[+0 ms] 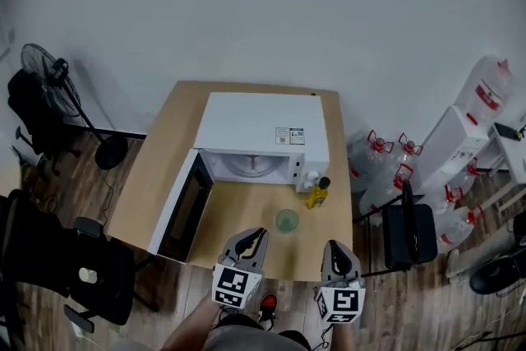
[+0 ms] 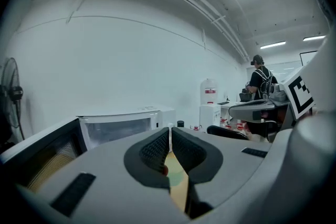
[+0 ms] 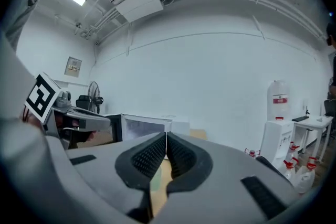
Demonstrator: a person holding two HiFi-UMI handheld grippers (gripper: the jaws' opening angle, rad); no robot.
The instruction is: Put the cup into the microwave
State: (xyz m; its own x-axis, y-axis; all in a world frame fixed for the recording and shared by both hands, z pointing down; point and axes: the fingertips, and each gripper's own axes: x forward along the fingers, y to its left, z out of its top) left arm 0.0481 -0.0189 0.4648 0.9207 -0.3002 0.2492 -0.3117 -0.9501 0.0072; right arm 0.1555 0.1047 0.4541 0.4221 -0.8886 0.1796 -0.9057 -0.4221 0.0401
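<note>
Cup (image 1: 286,220) — pale green, translucent, upright on the wooden table (image 1: 156,177), lower centre of the head view, a little below the microwave (image 1: 261,127) and just down-left of a yellow bottle (image 1: 317,194). Microwave: white, door (image 1: 184,212) swung wide to the left of the frame, cavity facing the bottom edge, turntable showing. Left gripper (image 1: 256,234): at the table's near edge, jaws pressed together, nothing between them. Right gripper (image 1: 334,246): lower right of the cup, jaws likewise closed and empty. Relation that matters — the cup sits between the two tips and slightly above them in the frame, up-right of the left gripper and up-left of the right one; the left tip looks the nearer. The cup's long axis is vertical, so a level grasp on its wall seems called for, and whichever gripper goes must open first. The cavity lies up-frame from the cup, slightly left.
</note>
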